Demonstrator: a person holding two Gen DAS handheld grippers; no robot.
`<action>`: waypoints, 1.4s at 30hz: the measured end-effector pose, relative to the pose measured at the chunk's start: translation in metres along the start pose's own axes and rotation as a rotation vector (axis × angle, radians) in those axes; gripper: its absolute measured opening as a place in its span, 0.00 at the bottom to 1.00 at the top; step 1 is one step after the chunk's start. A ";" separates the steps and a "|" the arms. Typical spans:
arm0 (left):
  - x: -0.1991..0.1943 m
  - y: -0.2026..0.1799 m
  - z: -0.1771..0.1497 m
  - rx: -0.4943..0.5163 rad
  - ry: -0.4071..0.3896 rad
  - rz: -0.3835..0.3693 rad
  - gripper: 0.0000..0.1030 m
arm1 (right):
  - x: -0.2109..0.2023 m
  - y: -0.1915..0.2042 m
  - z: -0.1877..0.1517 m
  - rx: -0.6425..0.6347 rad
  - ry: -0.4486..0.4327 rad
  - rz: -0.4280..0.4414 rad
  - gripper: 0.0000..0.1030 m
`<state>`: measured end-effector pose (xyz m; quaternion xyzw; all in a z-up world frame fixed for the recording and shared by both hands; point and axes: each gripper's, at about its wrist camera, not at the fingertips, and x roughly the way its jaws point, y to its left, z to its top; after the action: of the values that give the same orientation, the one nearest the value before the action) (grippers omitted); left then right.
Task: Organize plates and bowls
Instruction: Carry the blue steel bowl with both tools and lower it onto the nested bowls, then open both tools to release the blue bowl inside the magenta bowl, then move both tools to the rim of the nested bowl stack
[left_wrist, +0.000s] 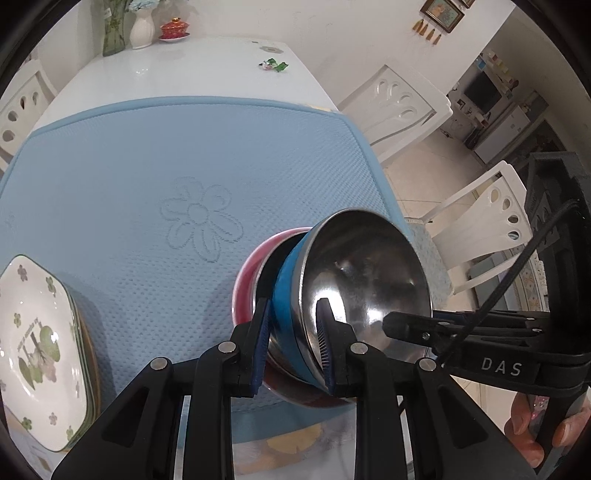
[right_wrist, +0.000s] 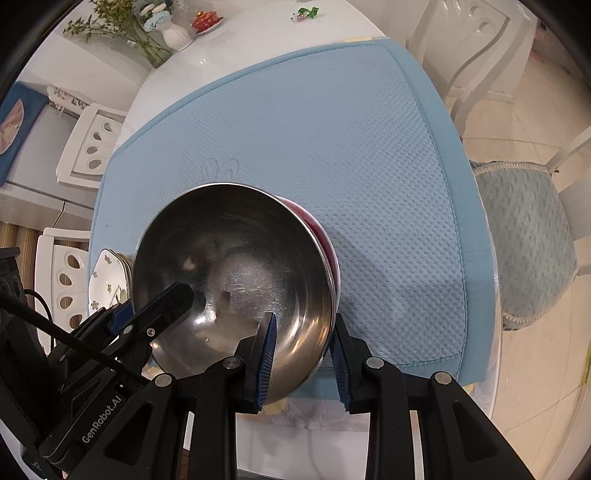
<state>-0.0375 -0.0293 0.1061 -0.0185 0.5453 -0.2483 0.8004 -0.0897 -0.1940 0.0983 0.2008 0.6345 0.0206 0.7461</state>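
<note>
A steel bowl with a blue outside (left_wrist: 365, 269) sits tilted in a red bowl (left_wrist: 247, 280) on the blue mat (left_wrist: 166, 166). My left gripper (left_wrist: 291, 339) is shut on the blue bowl's rim, one finger inside, one outside. My right gripper (right_wrist: 303, 350) grips the same bowl's rim (right_wrist: 236, 266) from the other side, and the red bowl (right_wrist: 325, 243) shows beneath it. The right gripper also shows in the left wrist view (left_wrist: 413, 325). A stack of white flowered plates (left_wrist: 37, 332) lies at the mat's left; it also shows in the right wrist view (right_wrist: 109, 280).
The white table (left_wrist: 192, 66) holds vases (left_wrist: 142, 29), a red lidded cup (left_wrist: 174, 28) and a small green item (left_wrist: 275, 65) at the far end. White chairs (left_wrist: 480, 221) stand on the right, with a cushioned seat (right_wrist: 528, 236) close to the mat's edge.
</note>
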 end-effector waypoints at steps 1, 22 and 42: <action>0.000 0.001 0.000 -0.001 -0.001 0.002 0.20 | 0.000 -0.001 0.000 -0.001 0.000 -0.001 0.27; -0.021 0.026 -0.007 -0.058 -0.056 0.020 0.23 | -0.024 0.007 -0.011 -0.126 -0.071 -0.015 0.30; -0.079 -0.006 -0.015 0.005 -0.247 0.171 0.60 | -0.052 0.029 -0.040 -0.269 -0.244 -0.124 0.64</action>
<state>-0.0753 0.0019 0.1703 -0.0004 0.4414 -0.1766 0.8798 -0.1320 -0.1714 0.1521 0.0610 0.5421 0.0347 0.8374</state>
